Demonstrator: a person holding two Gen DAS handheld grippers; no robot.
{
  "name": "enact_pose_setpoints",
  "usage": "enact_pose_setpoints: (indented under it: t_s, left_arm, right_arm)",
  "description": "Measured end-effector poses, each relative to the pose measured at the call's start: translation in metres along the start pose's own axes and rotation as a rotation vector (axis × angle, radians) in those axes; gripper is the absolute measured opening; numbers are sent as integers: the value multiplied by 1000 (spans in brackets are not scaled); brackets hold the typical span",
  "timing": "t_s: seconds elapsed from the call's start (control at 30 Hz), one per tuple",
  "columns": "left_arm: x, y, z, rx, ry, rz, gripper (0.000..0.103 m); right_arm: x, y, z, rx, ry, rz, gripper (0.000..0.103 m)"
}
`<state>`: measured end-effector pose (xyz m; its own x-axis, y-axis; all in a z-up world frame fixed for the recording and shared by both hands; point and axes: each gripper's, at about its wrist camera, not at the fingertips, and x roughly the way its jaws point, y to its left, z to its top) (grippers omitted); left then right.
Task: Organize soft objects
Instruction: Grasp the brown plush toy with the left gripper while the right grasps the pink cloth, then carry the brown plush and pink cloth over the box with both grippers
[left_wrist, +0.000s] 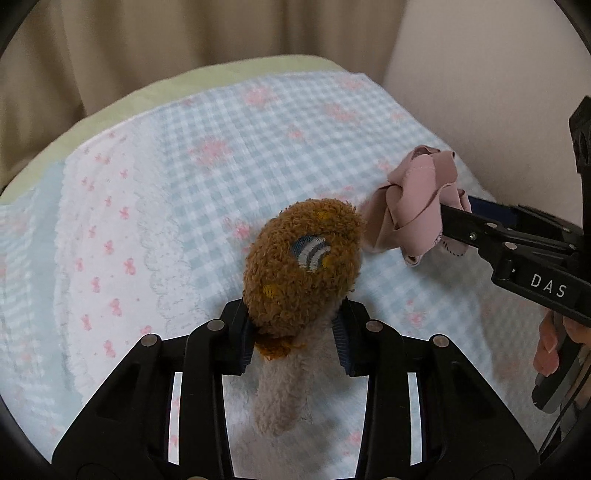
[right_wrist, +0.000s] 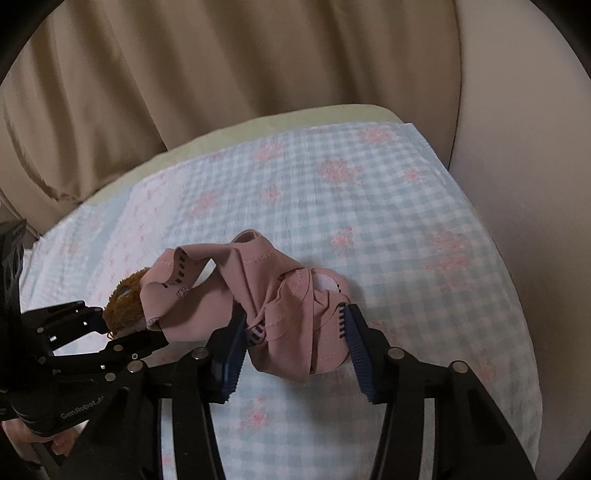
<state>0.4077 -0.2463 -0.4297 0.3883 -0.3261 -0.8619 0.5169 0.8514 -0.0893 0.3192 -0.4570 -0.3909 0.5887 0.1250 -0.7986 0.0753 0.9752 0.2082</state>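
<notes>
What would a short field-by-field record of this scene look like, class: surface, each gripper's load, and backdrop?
surface: blue gingham blanket with pink flowers
left gripper: shut on brown plush toy
right gripper: shut on bunched pink cloth
spacing: toy and cloth side by side, both lifted; contact unclear
backdrop: beige curtain

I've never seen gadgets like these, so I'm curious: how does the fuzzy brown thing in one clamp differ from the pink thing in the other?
The brown plush toy is curly and fuzzy; the pink cloth is smooth, with stitched seams. The toy is a rounded lump bearing an embroidered patch; the cloth is a loose, crumpled bundle. The left gripper holds the toy, the right gripper the cloth. Both are soft and held above the checked blanket.
</notes>
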Motion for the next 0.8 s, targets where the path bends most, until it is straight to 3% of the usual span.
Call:
enact_pose_setpoints:
  t_s: [0.17,0.4,0.57,0.8]
  left_arm:
    - [-37,0,4,-26,-39,-6,32]
    - [-128,8,3,-64,-105,4,32]
    - [-205,23,-13,-103,-147,17,32]
    - [-308,58,-60,-125,-175,70,32]
  right_arm:
    - [-24,-4,4,60,-18,38,47]
    - [-93,14,15,58,-75,43,47]
    - [-159,52,16,1,-119,33,47]
    - [-247,140,8,-93,-155,43,47]
